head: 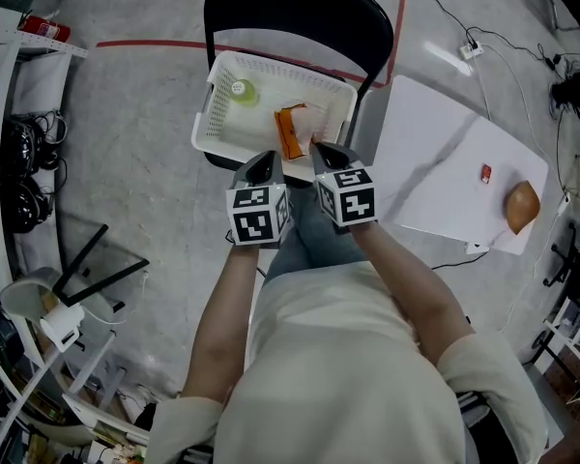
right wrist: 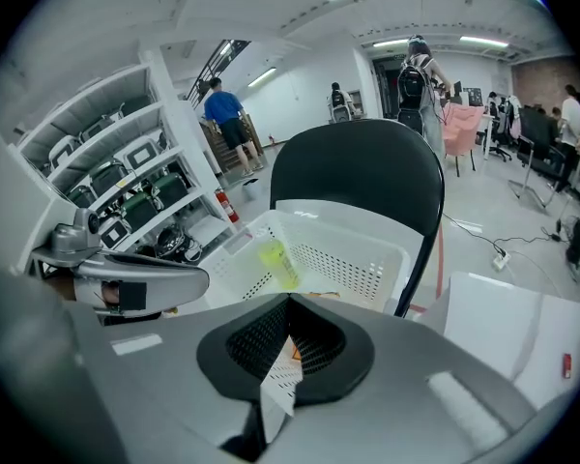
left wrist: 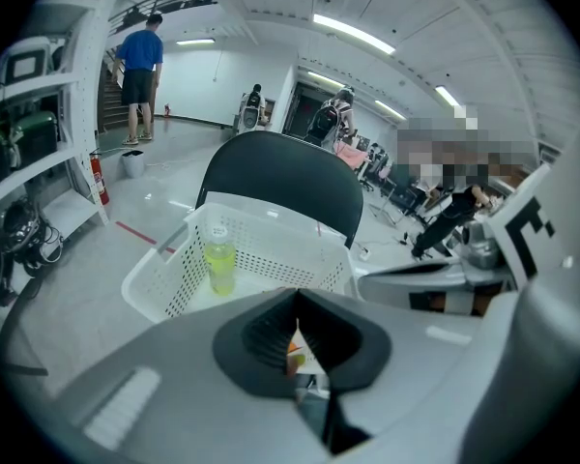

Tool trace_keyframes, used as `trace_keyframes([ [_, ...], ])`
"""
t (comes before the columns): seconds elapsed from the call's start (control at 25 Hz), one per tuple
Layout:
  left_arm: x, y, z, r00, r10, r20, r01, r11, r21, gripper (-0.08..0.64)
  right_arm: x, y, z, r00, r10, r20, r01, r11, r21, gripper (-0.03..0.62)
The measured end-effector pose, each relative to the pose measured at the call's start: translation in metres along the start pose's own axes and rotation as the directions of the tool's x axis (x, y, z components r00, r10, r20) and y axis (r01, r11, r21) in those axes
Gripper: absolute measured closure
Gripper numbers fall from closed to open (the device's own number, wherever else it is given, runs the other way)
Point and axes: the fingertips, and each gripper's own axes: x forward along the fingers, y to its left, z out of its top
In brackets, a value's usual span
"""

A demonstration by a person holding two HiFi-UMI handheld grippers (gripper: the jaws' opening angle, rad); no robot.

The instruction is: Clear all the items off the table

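Black chair [head: 300,8], seat hidden beneath basket [head: 216,100]; left tool [head: 261,165] and right tool [head: 329,153] pinch its near rim.

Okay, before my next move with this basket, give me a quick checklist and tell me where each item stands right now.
1. Right gripper shut on the basket at its near rim: ok.
2. Left gripper shut on the same rim: ok, a white sliver sits between its jaws.
3. Bottle upright inside the basket: ok.
4. Orange item fully inside the basket: ok.
5. Table cleared: not ok, a small red item and a brown item lie on it.
6. Basket's underside free of the chair: cannot tell.
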Motion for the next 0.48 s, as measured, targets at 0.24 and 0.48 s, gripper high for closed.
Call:
trace_keyframes([
  [0.24, -0.015, -0.008, -0.004, 1.000, 0.010, 0.016, -0.011, 1.000, 0.009, 0.551, -0.017, 0.006, -0.004, 1.000, 0.013, 0.020, -0.013, 1.000, -0.022, 0.594],
  [0.48, -0.035, -0.018, -0.013, 0.999, 0.015, 0.033, -0.015, 1.000, 0.017, 0.551, -0.037, 0.016, -0.013, 0.999, 0.028, 0.037, -0.027, 0.999, -0.041, 0.594],
])
